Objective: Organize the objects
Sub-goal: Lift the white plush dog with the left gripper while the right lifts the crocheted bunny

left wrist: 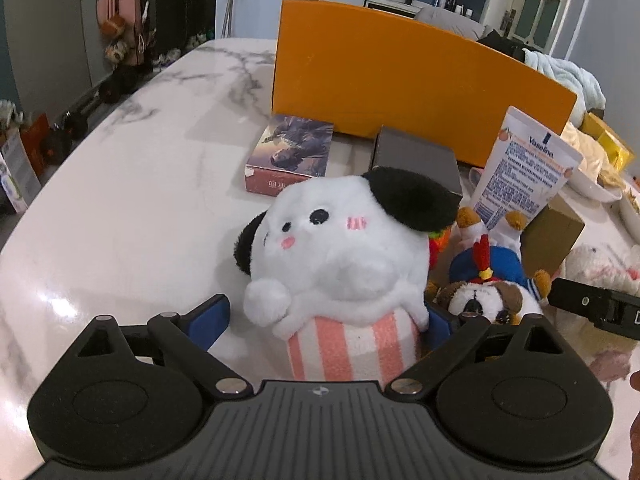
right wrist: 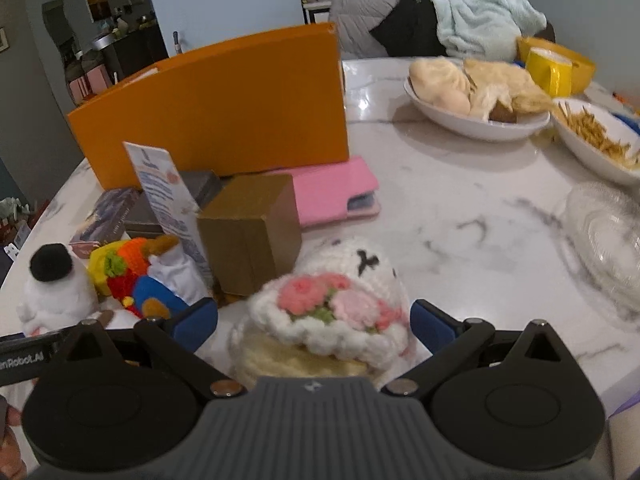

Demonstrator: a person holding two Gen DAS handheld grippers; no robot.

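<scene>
Left gripper (left wrist: 324, 320) spread wide, blue pads flanking the white plush (left wrist: 340, 248) standing on the marble table (left wrist: 140, 184); contact unclear. Right gripper (right wrist: 314, 320) likewise wide apart around the crocheted toy (right wrist: 340, 304), which sits just before the brown box (right wrist: 252, 232), orange box (right wrist: 224, 108) behind.

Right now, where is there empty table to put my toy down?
Bare marble table lies left of the book and the white plush. Another clear patch sits between the pink case, the bread bowl and the glass dish. It is crowded in front of the orange box, among the brown box and small toys.
</scene>
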